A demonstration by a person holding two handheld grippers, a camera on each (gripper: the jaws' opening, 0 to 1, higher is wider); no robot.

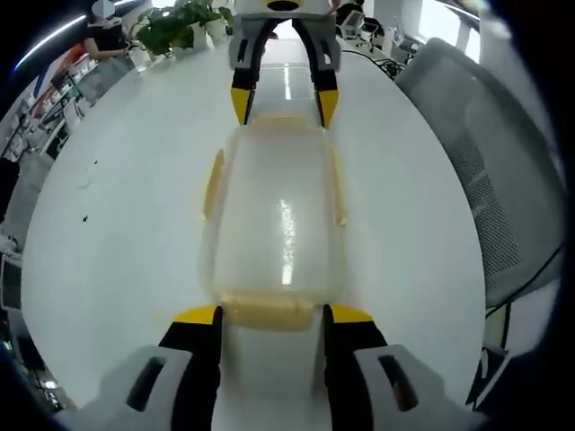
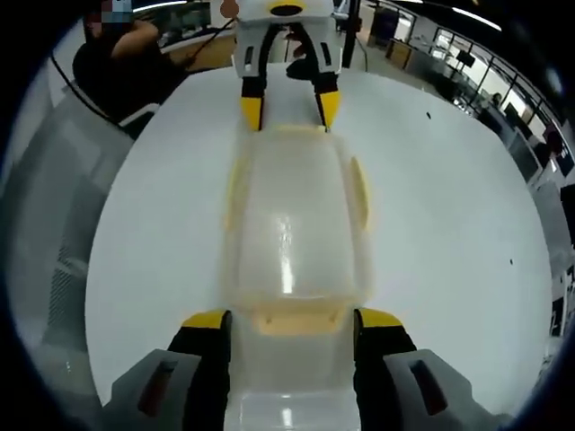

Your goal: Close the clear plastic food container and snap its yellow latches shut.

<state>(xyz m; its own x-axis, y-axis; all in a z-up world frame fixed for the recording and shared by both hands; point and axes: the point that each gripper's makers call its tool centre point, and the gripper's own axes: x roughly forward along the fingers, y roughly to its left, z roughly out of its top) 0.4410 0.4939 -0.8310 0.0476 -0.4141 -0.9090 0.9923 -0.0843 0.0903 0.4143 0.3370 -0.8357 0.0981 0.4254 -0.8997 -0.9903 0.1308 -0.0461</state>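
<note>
A clear rectangular plastic food container with pale yellow latches lies on a glossy white table, its lid down over the body, and the two grippers face each other across its length. In the left gripper view, the left gripper rises from the bottom with its black, yellow-tipped jaws spread apart, one on either side of the yellow latch at the container's near end; whether the tips touch the plastic cannot be told. At the far end of the same view the right gripper comes in from the top, its yellow tips apart and standing just at the container's far edge. In the right gripper view the arrangement mirrors: the right gripper has its jaws wide, flanking the near end latch, while the left gripper sits at the far end with its tips apart. Yellow side latches lie along the long sides. A grey mesh office chair stands beside the table, and a green potted plant sits at the table's far edge.
</note>
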